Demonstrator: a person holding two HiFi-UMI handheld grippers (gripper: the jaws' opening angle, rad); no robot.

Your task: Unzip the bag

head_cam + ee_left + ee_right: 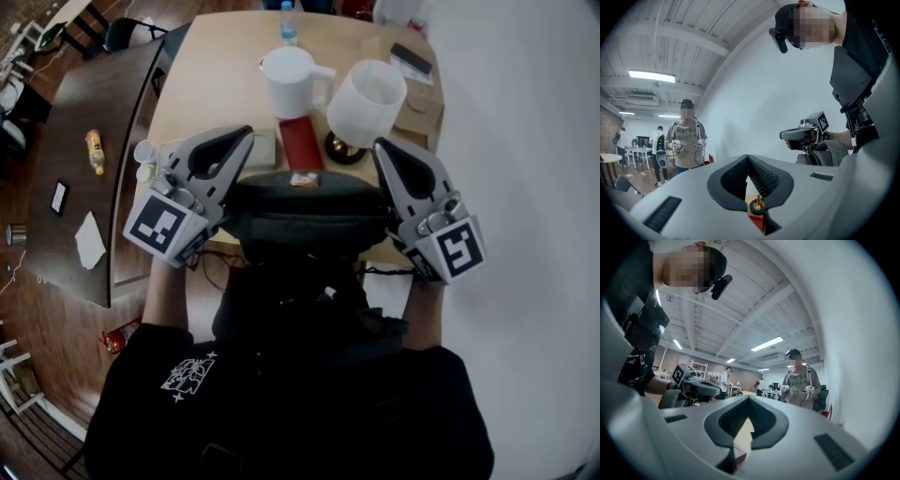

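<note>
From my head, a pale wooden table [206, 75] carries a white jug [291, 80] and a red book [302, 142]. The black bag [309, 211], round-topped, sits at its near edge between my left gripper [246, 133] and right gripper [380, 145].

Left gripper view: jaws together on nothing, white wall [754, 93] behind.

Right gripper view: jaws together on nothing, brick wall [682, 364] beyond.

A pale wooden desk [202, 66] carries a white jug [291, 82] and, just beside it, a white-shaded lamp [367, 101]. A red booklet [301, 142] lies in front of the jug, and a water bottle [288, 26] stands at the far edge. A black bag [309, 220] sits at the near edge. On the darker desk [84, 103] to the left lie a yellow bottle [95, 150], a phone [59, 197] and a white paper [89, 240].
</note>
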